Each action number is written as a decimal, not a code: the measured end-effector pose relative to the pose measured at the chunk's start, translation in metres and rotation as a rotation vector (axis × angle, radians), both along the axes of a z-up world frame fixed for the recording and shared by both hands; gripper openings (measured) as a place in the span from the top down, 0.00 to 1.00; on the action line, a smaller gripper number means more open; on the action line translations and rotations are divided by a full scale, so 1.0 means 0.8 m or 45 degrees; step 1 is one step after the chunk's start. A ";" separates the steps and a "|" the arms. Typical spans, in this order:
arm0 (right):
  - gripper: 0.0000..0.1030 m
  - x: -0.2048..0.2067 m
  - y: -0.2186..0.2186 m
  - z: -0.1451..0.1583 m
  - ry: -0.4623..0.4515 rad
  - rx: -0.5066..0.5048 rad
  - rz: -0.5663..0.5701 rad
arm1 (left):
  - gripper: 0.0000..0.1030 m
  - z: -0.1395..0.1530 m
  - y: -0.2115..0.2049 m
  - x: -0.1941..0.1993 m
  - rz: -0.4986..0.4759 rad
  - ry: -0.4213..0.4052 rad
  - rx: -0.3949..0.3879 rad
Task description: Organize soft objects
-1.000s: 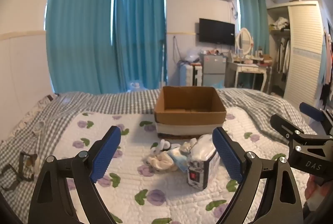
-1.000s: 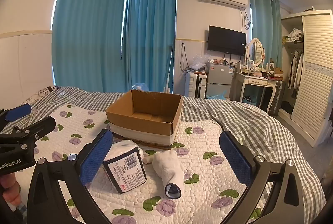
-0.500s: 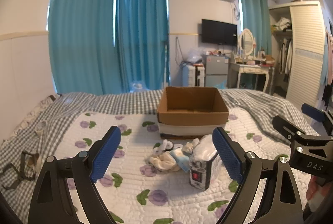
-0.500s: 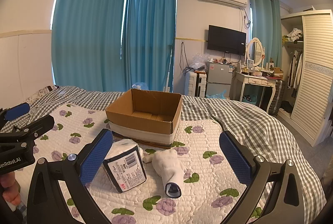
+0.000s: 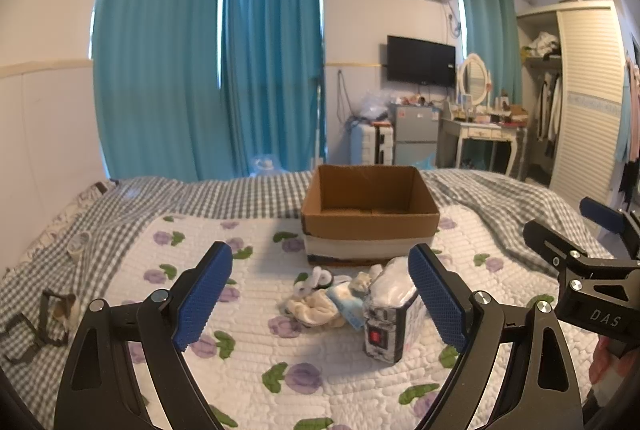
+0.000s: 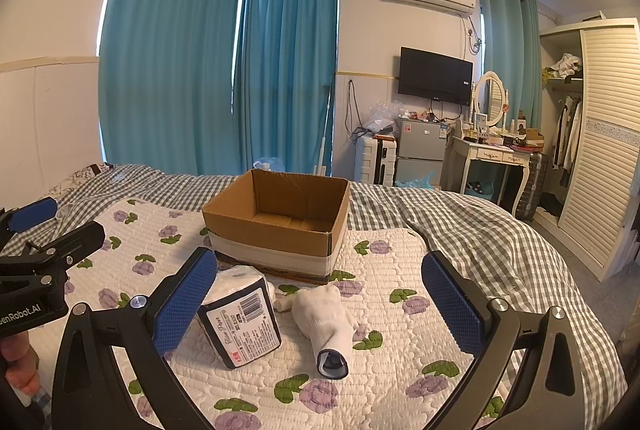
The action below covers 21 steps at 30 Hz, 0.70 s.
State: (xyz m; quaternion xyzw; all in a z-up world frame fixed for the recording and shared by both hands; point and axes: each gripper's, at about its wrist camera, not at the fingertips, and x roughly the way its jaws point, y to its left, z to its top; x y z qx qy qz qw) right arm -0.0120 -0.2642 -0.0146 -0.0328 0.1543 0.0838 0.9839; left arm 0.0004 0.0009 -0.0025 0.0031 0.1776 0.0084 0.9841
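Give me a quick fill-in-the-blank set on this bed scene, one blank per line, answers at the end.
1. The cardboard box on the bed is ____ inside.
2. Both the left gripper and right gripper are ____.
3. The tissue pack sits to the ____ of the white glove in the right wrist view.

Missing words: empty; open; left

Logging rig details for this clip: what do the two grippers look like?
Both are black skeletal frames with silver bolts and blue, dimpled finger pads. The left gripper reads "enRobot.AI" in the right view; the right gripper reads "DAS" in the left view.
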 end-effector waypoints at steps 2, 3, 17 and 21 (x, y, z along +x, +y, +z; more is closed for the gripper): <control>0.00 0.000 0.000 0.000 0.000 0.000 -0.001 | 0.11 0.000 0.000 0.000 -0.001 -0.001 -0.001; 0.00 0.000 0.000 0.000 0.001 -0.001 -0.001 | 0.11 0.000 0.000 0.000 -0.001 0.001 -0.001; 0.00 0.002 0.001 0.000 0.003 -0.001 0.000 | 0.11 0.000 -0.001 0.000 0.004 0.002 0.008; 0.00 0.002 0.002 0.000 0.003 -0.002 0.001 | 0.11 0.000 -0.001 -0.001 0.002 0.003 0.005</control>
